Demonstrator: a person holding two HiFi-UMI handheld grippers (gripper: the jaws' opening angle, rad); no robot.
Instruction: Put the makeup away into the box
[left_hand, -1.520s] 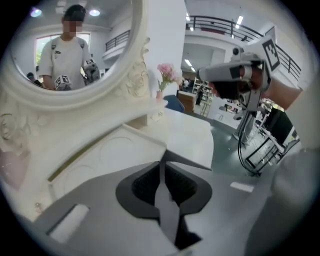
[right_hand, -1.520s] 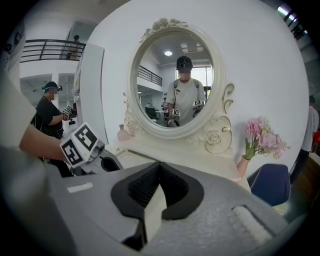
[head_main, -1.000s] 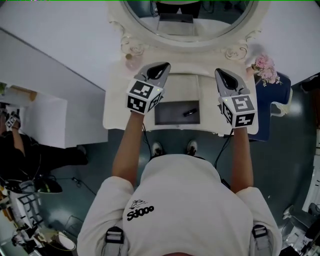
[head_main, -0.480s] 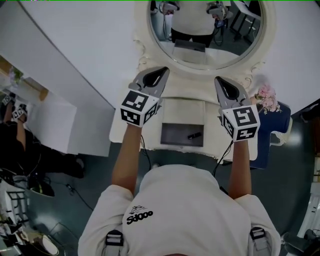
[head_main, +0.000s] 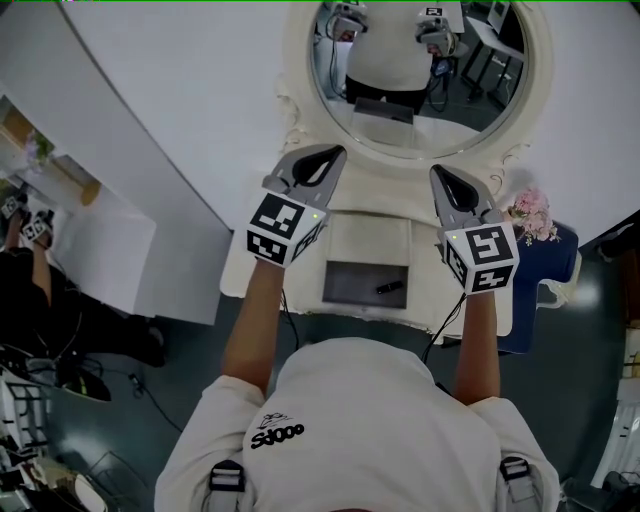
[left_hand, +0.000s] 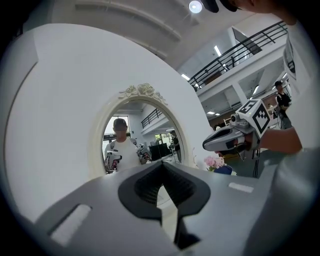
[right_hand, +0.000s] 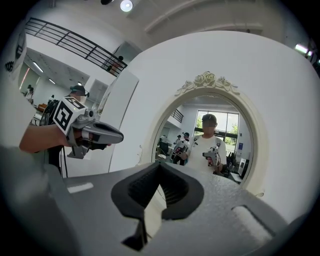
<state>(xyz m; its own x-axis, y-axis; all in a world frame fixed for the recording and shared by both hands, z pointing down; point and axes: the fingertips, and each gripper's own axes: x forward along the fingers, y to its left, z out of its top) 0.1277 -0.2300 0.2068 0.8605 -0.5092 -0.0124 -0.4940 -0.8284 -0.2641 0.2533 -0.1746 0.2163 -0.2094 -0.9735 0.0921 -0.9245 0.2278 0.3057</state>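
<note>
A shallow grey box (head_main: 352, 284) lies open on the white vanity table (head_main: 240, 270), with one small dark makeup item (head_main: 388, 288) inside near its right end. A closed pale lid or tray (head_main: 372, 238) sits just behind it. My left gripper (head_main: 328, 155) is held above the table's left side, shut and empty. To the right, my right gripper (head_main: 441, 174) is also shut with nothing in it. Both point level at the oval mirror (head_main: 420, 70). The left gripper view shows closed jaws (left_hand: 161, 165) and the right gripper (left_hand: 229, 141); the right gripper view shows closed jaws (right_hand: 159, 165) and the left gripper (right_hand: 96, 134).
Pink flowers (head_main: 530, 214) stand at the table's right end, over a blue seat (head_main: 548, 272). A white partition and cabinet (head_main: 100, 250) run along the left. The mirror reflects me holding both grippers. A seated person (head_main: 40, 300) is far left.
Both grippers have risen from table height to in front of the mirror. The head view has tilted up and shows more of the mirror. The box and the dark item have not moved.
</note>
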